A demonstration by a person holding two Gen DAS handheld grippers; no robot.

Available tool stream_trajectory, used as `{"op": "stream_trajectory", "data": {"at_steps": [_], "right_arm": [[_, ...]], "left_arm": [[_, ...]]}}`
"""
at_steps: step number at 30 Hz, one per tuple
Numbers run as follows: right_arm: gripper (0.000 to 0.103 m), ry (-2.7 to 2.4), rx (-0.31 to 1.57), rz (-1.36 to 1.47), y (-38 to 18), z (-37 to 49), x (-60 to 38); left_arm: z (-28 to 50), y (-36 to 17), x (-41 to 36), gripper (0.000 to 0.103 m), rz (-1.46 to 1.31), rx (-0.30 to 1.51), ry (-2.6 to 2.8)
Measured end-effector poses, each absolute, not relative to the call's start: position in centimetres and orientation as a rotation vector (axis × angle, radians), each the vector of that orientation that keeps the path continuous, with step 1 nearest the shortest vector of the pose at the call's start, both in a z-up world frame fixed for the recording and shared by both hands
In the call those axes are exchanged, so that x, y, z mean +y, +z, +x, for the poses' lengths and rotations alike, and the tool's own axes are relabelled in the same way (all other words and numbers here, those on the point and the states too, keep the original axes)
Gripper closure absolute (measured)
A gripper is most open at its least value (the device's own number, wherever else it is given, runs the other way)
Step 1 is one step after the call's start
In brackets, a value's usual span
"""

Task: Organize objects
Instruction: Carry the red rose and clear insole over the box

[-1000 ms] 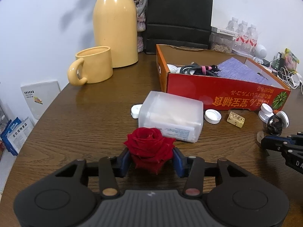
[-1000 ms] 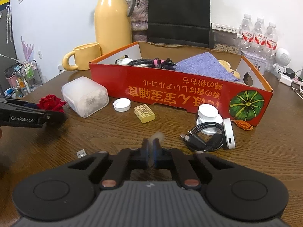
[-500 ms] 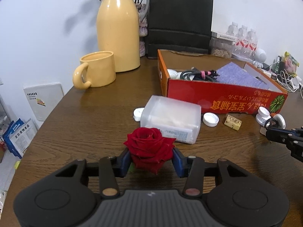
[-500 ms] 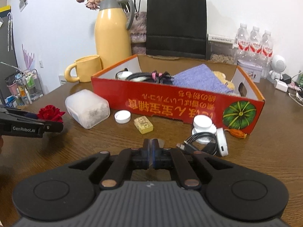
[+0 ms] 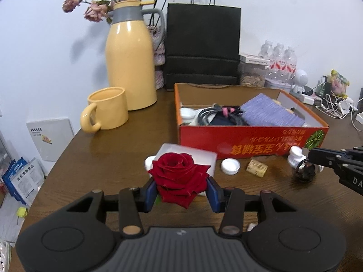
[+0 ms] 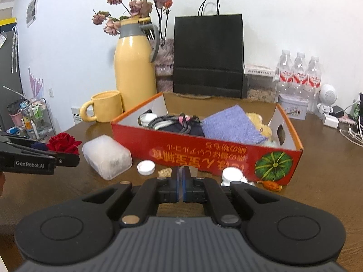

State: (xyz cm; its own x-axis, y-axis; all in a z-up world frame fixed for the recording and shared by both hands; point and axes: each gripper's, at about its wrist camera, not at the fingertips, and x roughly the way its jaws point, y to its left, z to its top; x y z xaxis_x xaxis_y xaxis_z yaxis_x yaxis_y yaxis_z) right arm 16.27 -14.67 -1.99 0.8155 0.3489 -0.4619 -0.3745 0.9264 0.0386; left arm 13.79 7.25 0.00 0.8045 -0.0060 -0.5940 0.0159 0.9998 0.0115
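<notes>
A red rose (image 5: 179,172) sits between the blue pads of my left gripper (image 5: 181,190), which is shut on it and holds it above the wooden table. The right wrist view shows the same rose (image 6: 63,142) at the left, in the left gripper (image 6: 65,156). My right gripper (image 6: 180,174) is shut, with a small pale translucent piece (image 6: 192,171) sticking out at its fingertips. In the left wrist view the right gripper (image 5: 312,156) reaches in from the right, over a dark cable coil (image 5: 304,173). An open red cardboard box (image 6: 204,149) holds cables and a purple cloth.
A clear plastic container (image 6: 106,156), a white cap (image 6: 145,167), a small yellow block (image 5: 256,168) and a white bottle top (image 6: 231,174) lie before the box. A yellow mug (image 5: 109,108), a yellow thermos (image 5: 131,63), a black bag (image 5: 203,45) and water bottles (image 6: 299,72) stand behind.
Both grippers have risen, and the table things sit lower and smaller in both views. The rose stays gripped on the left. The right jaws stay shut.
</notes>
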Motion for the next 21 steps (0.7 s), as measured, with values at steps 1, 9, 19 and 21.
{"op": "stream_trajectory", "data": {"at_steps": [1, 9, 19, 21], "right_arm": [[0.1, 0.387, 0.476, -0.055, -1.8, 16.3, -14.7], [0.1, 0.395, 0.431, -0.051, -0.2, 16.7, -15.3], [0.1, 0.402, 0.388, -0.05, 0.9, 18.4, -16.0], [0.1, 0.402, 0.383, -0.049, 0.9, 18.9, -16.1]], "left_arm": [[13.8, 0.2, 6.9, 0.059, 0.018, 0.632, -0.016], [15.0, 1.5, 4.4, 0.059, 0.024, 0.607, -0.043], [17.5, 2.9, 2.2, 0.059, 0.017, 0.577, -0.059], [18.1, 3.1, 1.7, 0.059, 0.016, 0.571, -0.063]]}}
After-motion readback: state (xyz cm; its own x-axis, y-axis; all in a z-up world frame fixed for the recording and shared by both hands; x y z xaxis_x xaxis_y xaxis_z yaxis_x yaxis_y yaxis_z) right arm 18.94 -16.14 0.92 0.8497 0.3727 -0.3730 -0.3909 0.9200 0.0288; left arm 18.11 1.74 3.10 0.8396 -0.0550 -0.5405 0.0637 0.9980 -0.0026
